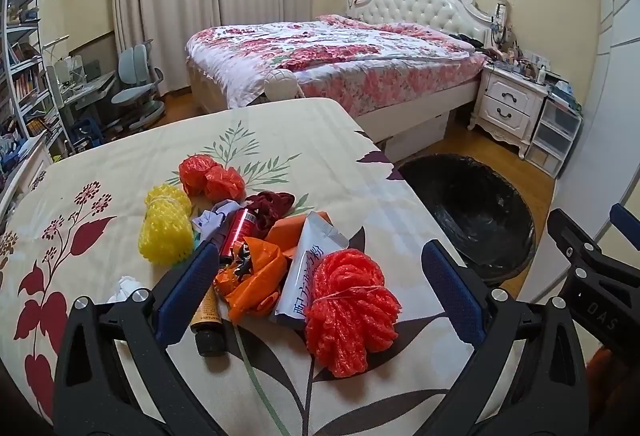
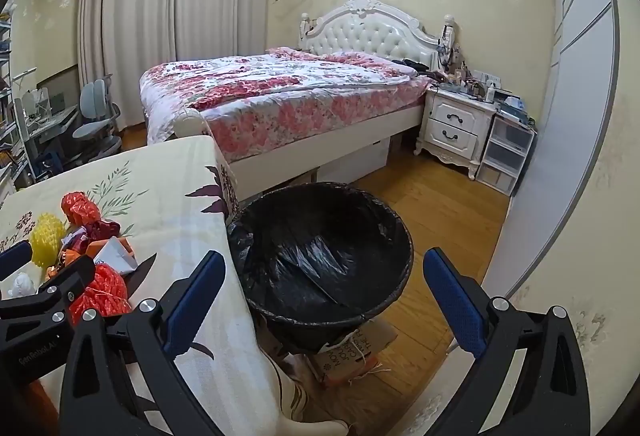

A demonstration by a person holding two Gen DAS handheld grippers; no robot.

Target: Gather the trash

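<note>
A pile of trash lies on the floral-cloth table (image 1: 100,172): a red foam net (image 1: 352,308), a yellow foam net (image 1: 166,228), a red plastic wad (image 1: 210,176), an orange bag (image 1: 256,276), a white packet (image 1: 306,264), a red can (image 1: 238,232), a brown tube (image 1: 208,320) and a white paper wad (image 1: 124,288). My left gripper (image 1: 320,292) is open, held over the orange bag, packet and red net. A black-lined trash bin (image 2: 320,256) stands on the floor right of the table. My right gripper (image 2: 324,300) is open and empty above the bin.
A bed (image 2: 280,96) with a floral quilt stands behind the table. A white nightstand (image 2: 456,124) and plastic drawers (image 2: 504,160) are at the right wall. A desk chair (image 1: 136,84) and bookshelf (image 1: 24,56) are at the left. Cardboard (image 2: 352,352) lies under the bin.
</note>
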